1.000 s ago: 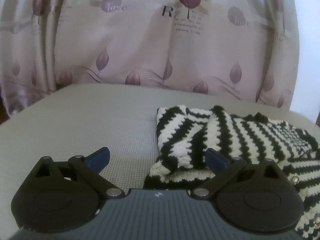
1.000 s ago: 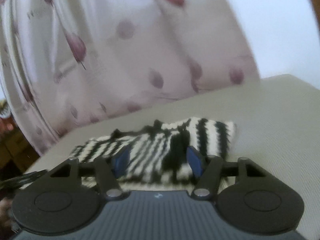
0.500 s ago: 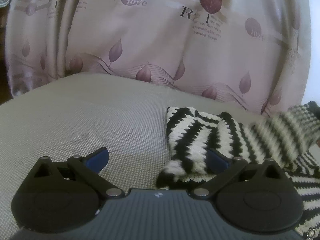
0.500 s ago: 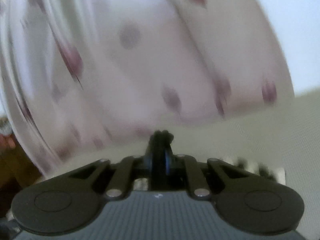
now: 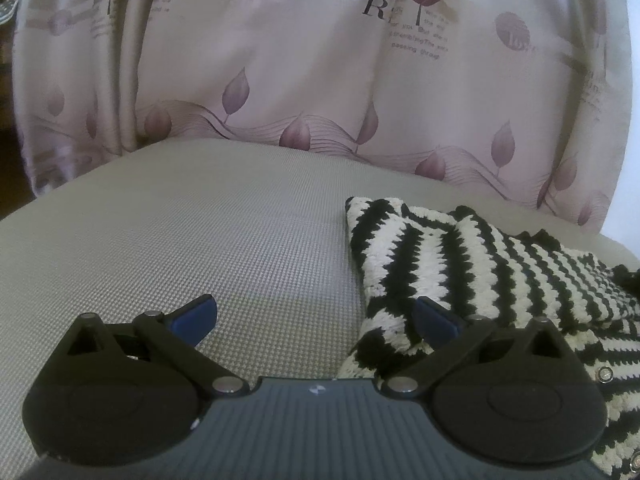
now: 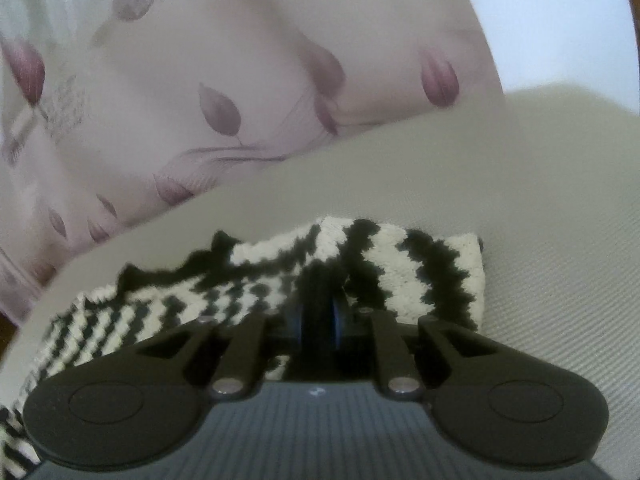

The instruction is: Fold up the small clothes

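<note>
A black-and-white striped knit garment (image 5: 460,264) lies partly folded on the grey-green surface (image 5: 200,248), at the right of the left wrist view. My left gripper (image 5: 316,314) is open and empty, its right fingertip (image 5: 434,318) over the garment's left edge. In the right wrist view the same garment (image 6: 400,272) lies just ahead. My right gripper (image 6: 320,314) is shut on a dark fold of the garment, low over the striped fabric.
A pink curtain with leaf prints (image 5: 320,80) hangs right behind the surface. It also fills the back of the right wrist view (image 6: 200,100). Snap buttons (image 5: 606,374) show on the garment's near right part.
My right gripper closed on the garment, lifted it toward the curtain, and has come back down over the garment. The raised striped part has dropped flat. My left gripper stayed open.
</note>
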